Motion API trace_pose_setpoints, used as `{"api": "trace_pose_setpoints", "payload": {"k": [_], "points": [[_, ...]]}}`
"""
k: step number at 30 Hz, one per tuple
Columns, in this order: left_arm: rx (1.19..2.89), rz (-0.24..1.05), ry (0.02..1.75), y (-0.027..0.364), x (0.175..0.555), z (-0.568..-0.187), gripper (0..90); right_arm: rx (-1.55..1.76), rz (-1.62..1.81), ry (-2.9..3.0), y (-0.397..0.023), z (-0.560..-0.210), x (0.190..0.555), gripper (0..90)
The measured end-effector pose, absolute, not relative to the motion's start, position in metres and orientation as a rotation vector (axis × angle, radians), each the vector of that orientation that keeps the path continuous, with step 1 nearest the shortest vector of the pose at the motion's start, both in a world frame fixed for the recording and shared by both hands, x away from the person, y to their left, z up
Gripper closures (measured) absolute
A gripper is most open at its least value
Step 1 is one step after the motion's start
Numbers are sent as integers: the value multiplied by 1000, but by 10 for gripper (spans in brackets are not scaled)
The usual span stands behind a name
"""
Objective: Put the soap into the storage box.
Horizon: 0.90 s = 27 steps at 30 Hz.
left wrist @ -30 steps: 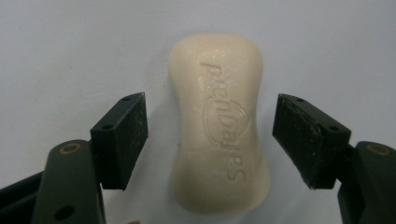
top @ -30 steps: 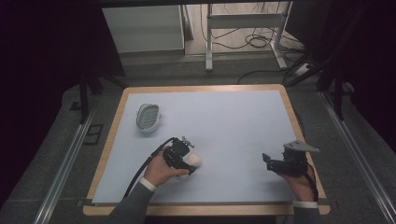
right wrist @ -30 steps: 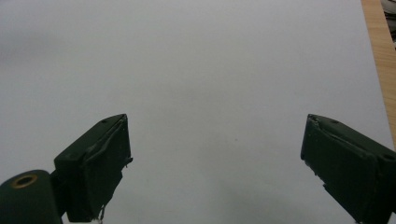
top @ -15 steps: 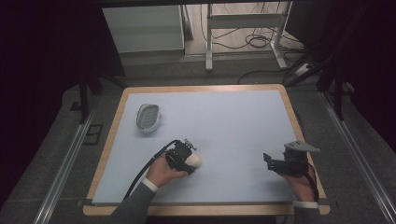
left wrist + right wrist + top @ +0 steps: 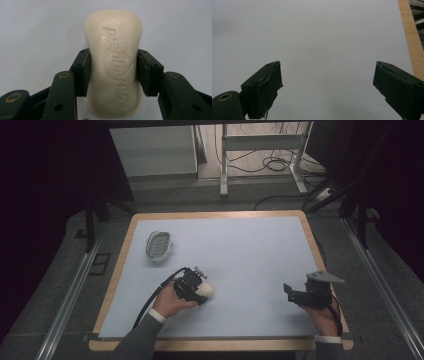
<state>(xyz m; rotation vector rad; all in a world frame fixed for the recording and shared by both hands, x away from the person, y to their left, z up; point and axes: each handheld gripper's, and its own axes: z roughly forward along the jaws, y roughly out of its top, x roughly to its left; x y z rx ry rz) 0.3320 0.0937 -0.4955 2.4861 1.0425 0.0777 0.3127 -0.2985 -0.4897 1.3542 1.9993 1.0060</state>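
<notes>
covering wood-edged table (image 5: 131,240): pale sheet (image 5: 250,250); left tongs (image 5: 113,72) clamp soap (image 5: 113,62), right tongs (image 5: 327,90) wide apart.

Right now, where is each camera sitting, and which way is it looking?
High view: above the table, looking forward and down; both hands show, with the left gripper and right gripper.
Left gripper view: rides the left gripper, looking along jaws shut on the soap.
Right gripper view: rides the right gripper, jaws apart over bare table.
Shared: high and left views both show the soap.
</notes>
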Motion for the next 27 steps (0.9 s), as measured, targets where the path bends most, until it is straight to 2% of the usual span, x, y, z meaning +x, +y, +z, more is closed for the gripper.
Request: {"api": "trace_pose_setpoints", "payload": {"k": [27], "points": [[2405, 95, 1059, 127, 352, -462, 497, 1366, 994, 1999, -300, -492, 313, 81]]}}
